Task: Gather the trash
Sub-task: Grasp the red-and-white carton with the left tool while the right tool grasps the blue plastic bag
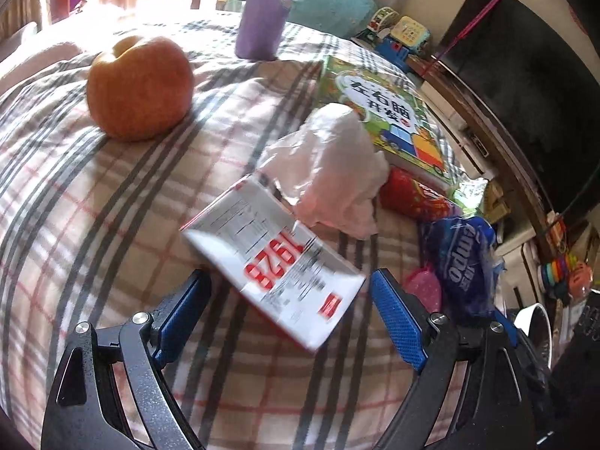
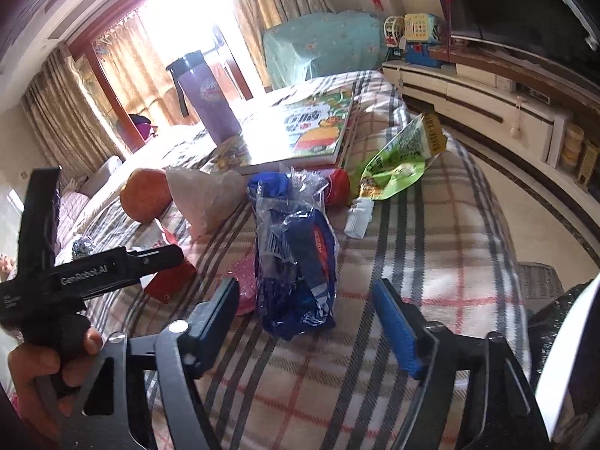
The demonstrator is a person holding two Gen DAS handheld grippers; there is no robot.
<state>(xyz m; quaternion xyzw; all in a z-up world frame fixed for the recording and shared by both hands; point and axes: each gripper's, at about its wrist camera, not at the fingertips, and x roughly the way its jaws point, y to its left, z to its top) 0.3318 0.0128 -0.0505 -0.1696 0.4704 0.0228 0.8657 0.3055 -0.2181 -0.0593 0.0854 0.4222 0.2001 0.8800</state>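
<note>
Trash litters the plaid bed [image 1: 112, 202]: with both grippers released, the left gripper [image 1: 290, 309] should straddle the white carton [image 1: 273, 262] across its narrow sides before clenching, while the right gripper [image 2: 305, 309] pinches the crinkly blue wrapper [image 2: 296, 258] at mid-bulk, sparing the apple [image 1: 140, 88].

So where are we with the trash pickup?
Nothing visibly collected yet. Both grippers are open: the left gripper is lined up on the white carton, the right gripper on the blue wrapper. Still on the blanket: crumpled tissue, green packet, small white bottle.
</note>
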